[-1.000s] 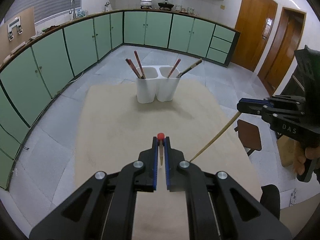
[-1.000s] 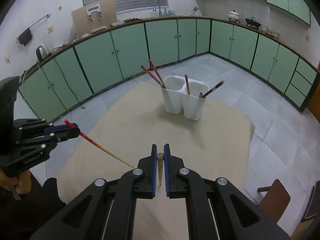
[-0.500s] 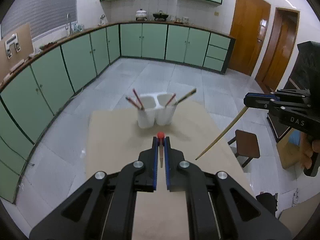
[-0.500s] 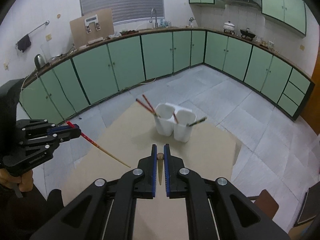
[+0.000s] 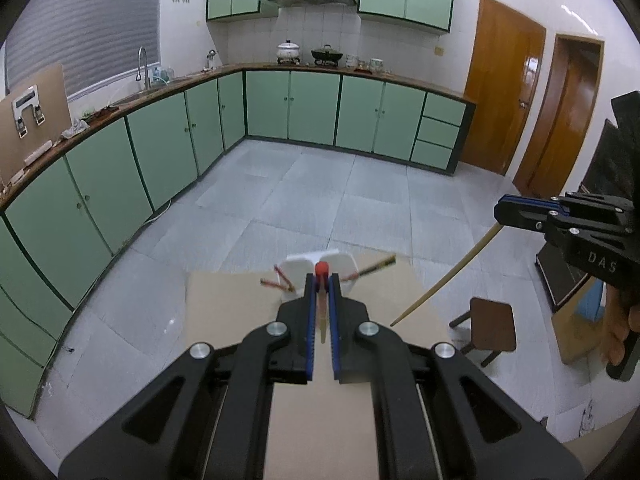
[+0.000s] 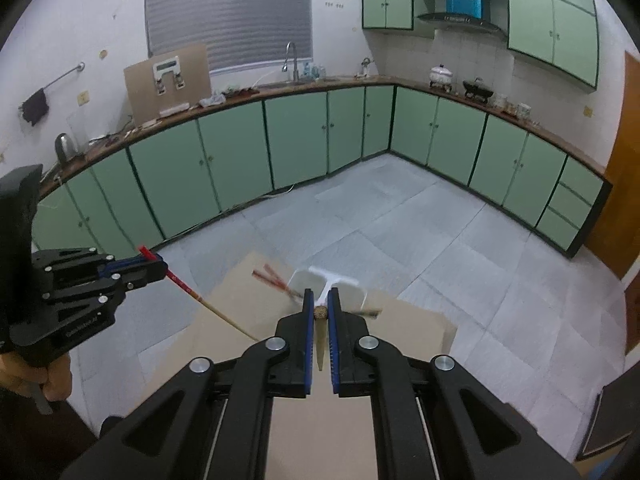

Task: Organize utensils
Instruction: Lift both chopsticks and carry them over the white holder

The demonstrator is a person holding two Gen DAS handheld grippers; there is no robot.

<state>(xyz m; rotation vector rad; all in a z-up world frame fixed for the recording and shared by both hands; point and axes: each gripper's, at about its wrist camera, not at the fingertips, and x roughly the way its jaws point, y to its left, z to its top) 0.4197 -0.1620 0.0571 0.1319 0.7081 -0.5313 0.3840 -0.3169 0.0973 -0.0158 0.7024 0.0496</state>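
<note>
While both grippers hang high above the table (image 5: 224, 312), we see each one closed on a single chopstick. The left gripper (image 5: 321, 280) has its jaws almost together, and a chopstick with a red end (image 5: 321, 269) is pinched between them; in the right wrist view this same chopstick (image 6: 208, 304) slopes from the left gripper (image 6: 154, 265) down toward the table, red near the jaws and pale wood at the tip. The right gripper (image 6: 321, 304) is closed in the same way on a plain wooden chopstick (image 6: 321, 313), whose round end shows between the blue pads. In the left wrist view the wooden chopstick (image 5: 448, 276) hangs from the right gripper (image 5: 500, 212) and points down toward the right edge of the table.

The white holder (image 5: 304, 260) with two compartments stands at the far end of the table, just behind the left gripper's tips. Red chopsticks (image 5: 276, 280) lean out of its left compartment, and a dark-tipped chopstick (image 5: 378, 266) leans out of its right one. In the right wrist view the holder (image 6: 316, 278) is blurred. A small brown stool (image 5: 492, 324) stands on the floor to the right of the table.
</note>
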